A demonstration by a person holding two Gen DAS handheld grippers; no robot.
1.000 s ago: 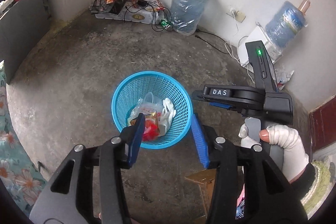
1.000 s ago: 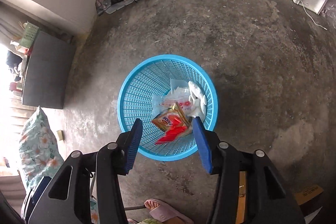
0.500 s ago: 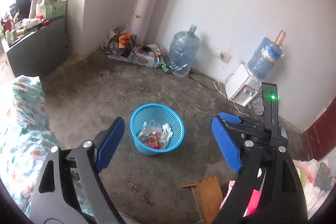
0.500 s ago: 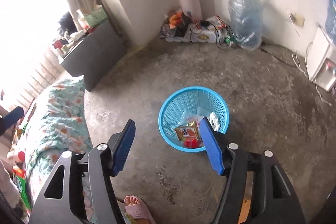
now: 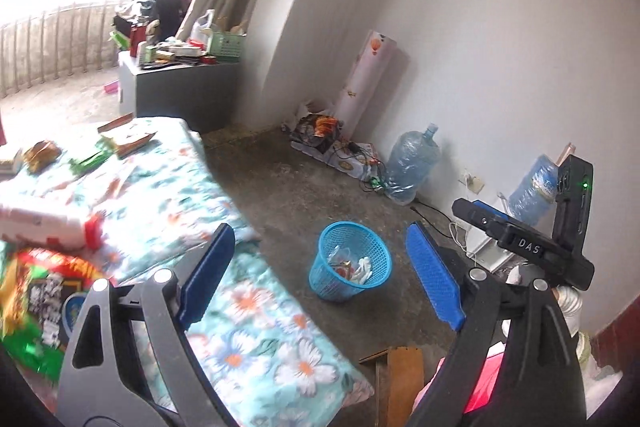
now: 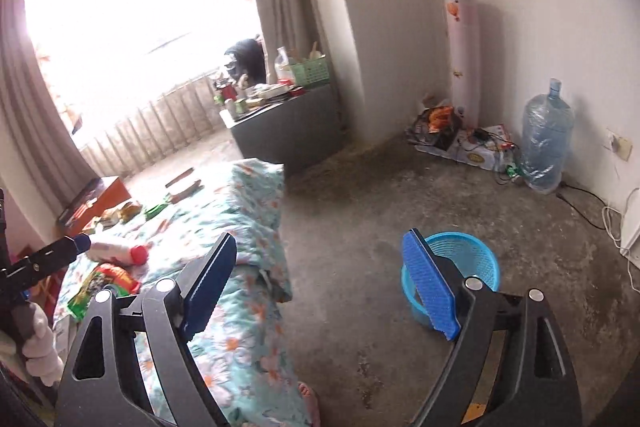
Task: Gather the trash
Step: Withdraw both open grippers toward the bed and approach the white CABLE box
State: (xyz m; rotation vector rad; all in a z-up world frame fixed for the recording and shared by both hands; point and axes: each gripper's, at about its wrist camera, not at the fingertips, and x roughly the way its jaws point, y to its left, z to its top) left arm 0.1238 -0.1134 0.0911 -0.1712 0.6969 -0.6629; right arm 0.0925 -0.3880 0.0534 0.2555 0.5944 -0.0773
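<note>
A blue mesh trash basket [image 5: 350, 269] stands on the concrete floor with wrappers and white tissue inside; in the right wrist view the basket [image 6: 476, 259] is partly behind my right finger. My left gripper [image 5: 320, 277] is open and empty, raised well back from the basket. My right gripper [image 6: 320, 285] is open and empty too; its body [image 5: 524, 247] shows at the right of the left wrist view. On the floral bed lie a white bottle with a red cap [image 6: 118, 251], a red and green snack bag [image 5: 44, 291] and small wrappers [image 5: 90, 159].
A floral bedspread [image 6: 240, 235] fills the left. A large water bottle [image 6: 546, 143], a rolled mat [image 6: 464, 55] and cables stand by the far wall. A grey cabinet [image 6: 288, 127] with clutter stands by the window. A wooden board [image 5: 400, 371] lies near my feet.
Both grippers have lifted away from the basket and swung left toward the bed. The jaws of both have opened wider. The basket now looks small and farther off.
</note>
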